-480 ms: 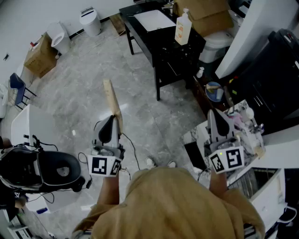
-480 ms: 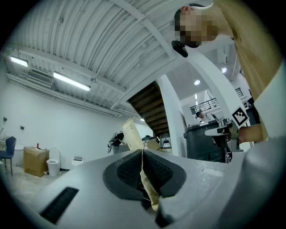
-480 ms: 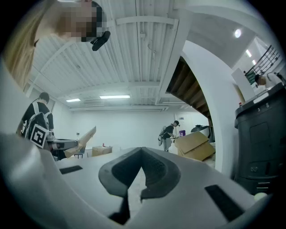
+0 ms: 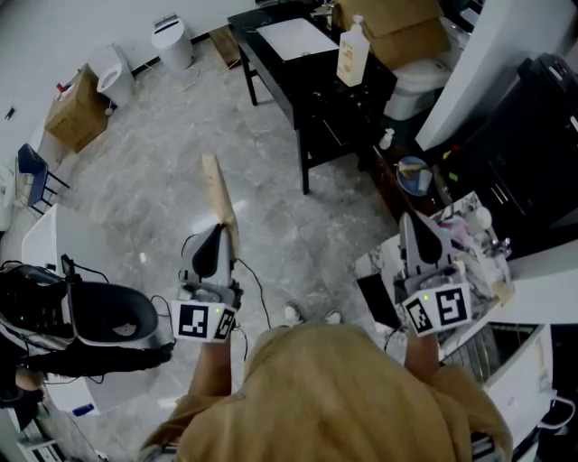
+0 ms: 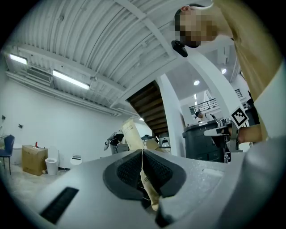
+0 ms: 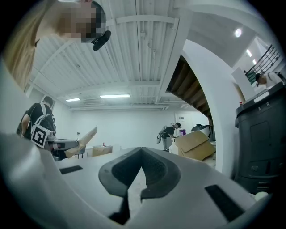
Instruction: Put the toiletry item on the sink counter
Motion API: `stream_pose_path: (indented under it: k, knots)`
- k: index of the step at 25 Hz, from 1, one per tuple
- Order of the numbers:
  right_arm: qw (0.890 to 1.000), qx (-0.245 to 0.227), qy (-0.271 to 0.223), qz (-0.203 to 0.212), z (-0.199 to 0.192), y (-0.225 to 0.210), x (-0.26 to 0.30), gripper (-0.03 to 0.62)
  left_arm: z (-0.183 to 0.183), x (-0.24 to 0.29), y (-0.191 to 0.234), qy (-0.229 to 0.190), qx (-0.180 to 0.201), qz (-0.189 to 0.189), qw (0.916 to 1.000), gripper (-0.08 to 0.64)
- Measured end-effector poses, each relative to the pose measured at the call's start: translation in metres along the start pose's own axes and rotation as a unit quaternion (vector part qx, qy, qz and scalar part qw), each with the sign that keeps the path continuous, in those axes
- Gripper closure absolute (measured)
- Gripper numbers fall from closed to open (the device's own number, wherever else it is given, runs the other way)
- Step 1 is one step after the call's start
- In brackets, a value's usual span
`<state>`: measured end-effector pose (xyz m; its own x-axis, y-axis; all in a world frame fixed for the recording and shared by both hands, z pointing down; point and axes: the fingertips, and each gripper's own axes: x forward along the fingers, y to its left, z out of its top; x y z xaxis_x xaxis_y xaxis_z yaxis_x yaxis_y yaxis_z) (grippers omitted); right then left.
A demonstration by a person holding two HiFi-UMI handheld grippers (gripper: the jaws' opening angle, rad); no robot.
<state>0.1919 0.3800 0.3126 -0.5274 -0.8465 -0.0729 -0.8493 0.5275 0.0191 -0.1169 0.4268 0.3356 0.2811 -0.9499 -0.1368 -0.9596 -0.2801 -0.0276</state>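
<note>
- At about 10 o'clock in the head view, a cardboard box [image 4: 79, 113] stands on the grey marble floor [image 4: 172, 153], far from the person.
- The left gripper [image 4: 217, 233] is at about 7 o'clock, pointing roughly level.
- The left gripper view shows its jaws clenched on a flat tan paper packet [image 4: 219, 194], the toiletry item. The dark pads [image 5: 129, 167] pinch its lower end.
- The packet sticks out past the jaw tips toward 11 o'clock, over bare floor. It is well apart from the counter.
- The black sink counter [image 4: 316, 79] stands at about 12 to 1 o'clock, with a white basin [image 4: 296, 38] set in its top.
- A pump bottle [image 4: 353, 52] stands upright on the counter, just right of the basin.
- Behind the bottle lies a large cardboard carton [image 4: 402, 27].
- The right gripper [image 4: 411, 221] is at about 4 o'clock, level, above a cluttered white shelf [image 4: 470, 226].
- The right gripper view shows its jaw tips closed together with nothing between them.
- That same view shows the left gripper and its packet [image 6: 85, 137] off at 9 o'clock.
</note>
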Motion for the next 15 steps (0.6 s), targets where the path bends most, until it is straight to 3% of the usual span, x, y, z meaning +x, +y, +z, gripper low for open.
stream_pose_path:
  k: [15]
  knots:
    - [1.000,-0.003,-0.007,0.002,0.003,0.028,0.035,0.591,-0.011,0.003,0.044,-0.008,-0.015,-0.003,0.9998,0.554]
